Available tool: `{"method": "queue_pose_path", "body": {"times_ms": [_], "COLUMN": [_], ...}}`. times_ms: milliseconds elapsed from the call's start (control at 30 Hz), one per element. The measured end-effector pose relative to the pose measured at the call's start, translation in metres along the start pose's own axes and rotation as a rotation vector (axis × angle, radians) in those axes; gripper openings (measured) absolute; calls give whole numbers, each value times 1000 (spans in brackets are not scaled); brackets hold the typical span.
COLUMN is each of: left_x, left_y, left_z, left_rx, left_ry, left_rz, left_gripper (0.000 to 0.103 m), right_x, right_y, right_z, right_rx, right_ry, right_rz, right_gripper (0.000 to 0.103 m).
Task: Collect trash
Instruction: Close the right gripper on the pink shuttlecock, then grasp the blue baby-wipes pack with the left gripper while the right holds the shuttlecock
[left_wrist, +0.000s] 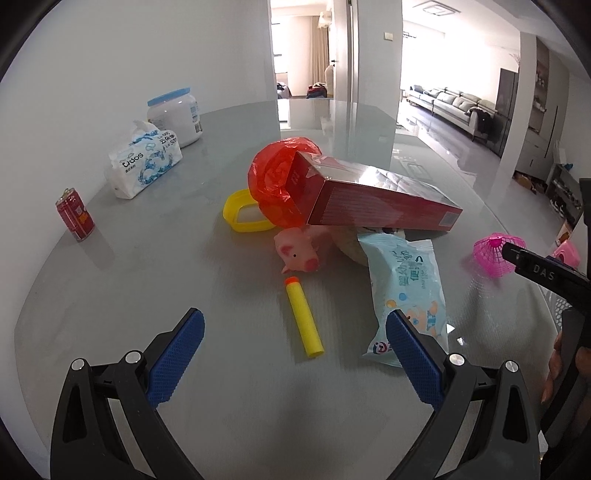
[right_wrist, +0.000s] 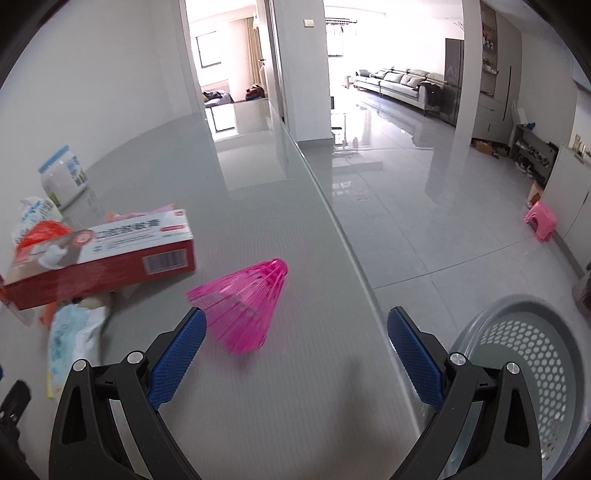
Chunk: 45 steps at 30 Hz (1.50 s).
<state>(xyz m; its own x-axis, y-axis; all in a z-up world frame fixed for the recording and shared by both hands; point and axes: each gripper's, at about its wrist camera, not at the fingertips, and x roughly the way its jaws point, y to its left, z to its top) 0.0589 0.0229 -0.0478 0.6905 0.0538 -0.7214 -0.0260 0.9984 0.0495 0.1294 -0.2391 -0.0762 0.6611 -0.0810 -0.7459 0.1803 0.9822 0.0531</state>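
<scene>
On the grey glass table (left_wrist: 155, 280) lies a pile: a red box (left_wrist: 373, 195) leaning on a red plastic bag (left_wrist: 277, 177), a pink pig toy (left_wrist: 297, 251), a yellow foam dart (left_wrist: 303, 317) and a light-blue wipes packet (left_wrist: 406, 288). My left gripper (left_wrist: 295, 336) is open, empty, and hovers just short of the dart. A pink plastic shuttlecock (right_wrist: 243, 306) lies in front of my right gripper (right_wrist: 295, 332), which is open and empty. The shuttlecock (left_wrist: 493, 253) and part of the right gripper also show at the right of the left wrist view.
A red can (left_wrist: 75, 214), a tissue pack (left_wrist: 144, 160), a white jar (left_wrist: 177, 114) and a yellow ring (left_wrist: 243, 212) stand at the left. A grey perforated basket (right_wrist: 532, 354) sits beyond the table's right edge (right_wrist: 347, 236). A pink stool (right_wrist: 540, 219) is on the floor.
</scene>
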Motion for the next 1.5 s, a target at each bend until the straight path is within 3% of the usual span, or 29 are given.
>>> {"method": "queue_pose_path", "body": {"times_ms": [233, 400, 533, 600, 767, 1033, 1300, 1500], "left_x": [5, 7, 4, 4, 4, 1, 6, 23], "left_y": [-3, -8, -14, -17, -24, -35, -49, -63], "left_z": [-1, -1, -1, -2, -4, -7, -4, 3], "left_rx": [1, 9, 13, 7, -4, 1, -12, -10], "left_ry": [15, 22, 16, 20, 21, 10, 29, 39], "left_rz": [-11, -28, -54, -76, -96, -96, -137, -88], "left_gripper": [97, 97, 97, 97, 97, 97, 97, 97], "right_x": [18, 27, 22, 18, 3, -28, -58, -79], "right_y": [13, 20, 23, 23, 11, -15, -33, -48], "right_z": [13, 13, 12, 11, -1, -24, -46, -67], "right_rx": [-41, -80, -94, -101, -60, -7, 14, 35], "right_ry": [3, 28, -6, -15, -43, -93, -110, -104], "right_rz": [-25, 0, 46, 61, 128, 206, 184, 183], "right_gripper": [93, 54, 37, 21, 6, 5, 5, 5]}}
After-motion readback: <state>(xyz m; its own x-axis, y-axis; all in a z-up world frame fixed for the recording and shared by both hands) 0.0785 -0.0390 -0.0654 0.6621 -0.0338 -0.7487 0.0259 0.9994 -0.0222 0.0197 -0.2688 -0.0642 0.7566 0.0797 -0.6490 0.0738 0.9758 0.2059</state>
